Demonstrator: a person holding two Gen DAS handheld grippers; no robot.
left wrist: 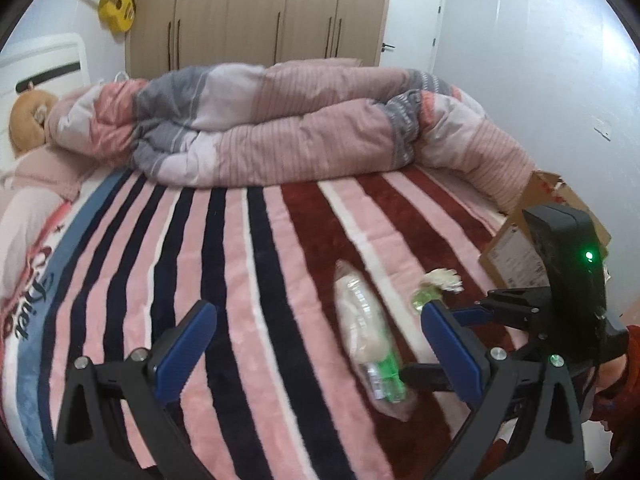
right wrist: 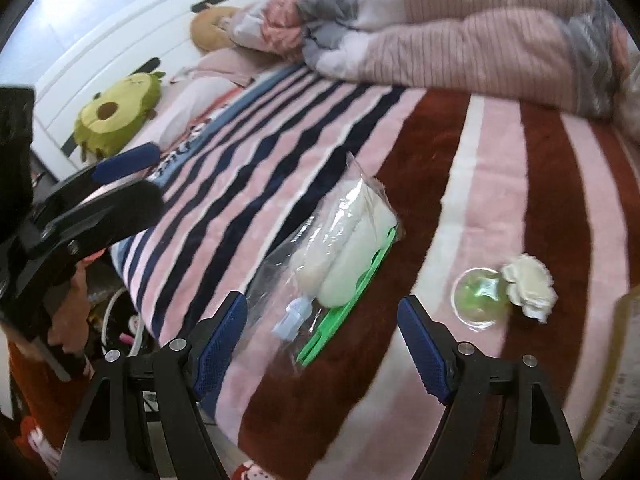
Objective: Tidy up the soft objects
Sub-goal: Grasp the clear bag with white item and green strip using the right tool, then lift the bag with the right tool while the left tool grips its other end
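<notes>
A clear plastic bag with white soft rolls and a green card [right wrist: 344, 256] lies on the striped bed blanket [right wrist: 480, 184]; it also shows in the left wrist view [left wrist: 368, 336]. A small clear round pack with green and a white frilly piece [right wrist: 504, 292] lies to its right, also seen in the left wrist view [left wrist: 436, 284]. My right gripper [right wrist: 324, 316] is open, hovering just above the bag's near end. My left gripper [left wrist: 320, 316] is open and empty over the blanket, left of the bag.
A crumpled pink and grey duvet [left wrist: 280, 120] covers the far side of the bed. A green avocado plush [right wrist: 120, 112] and a tan plush [left wrist: 28, 120] lie near the headboard. A cardboard box [left wrist: 532, 232] stands at the bed's right edge. A wardrobe [left wrist: 256, 12] stands behind.
</notes>
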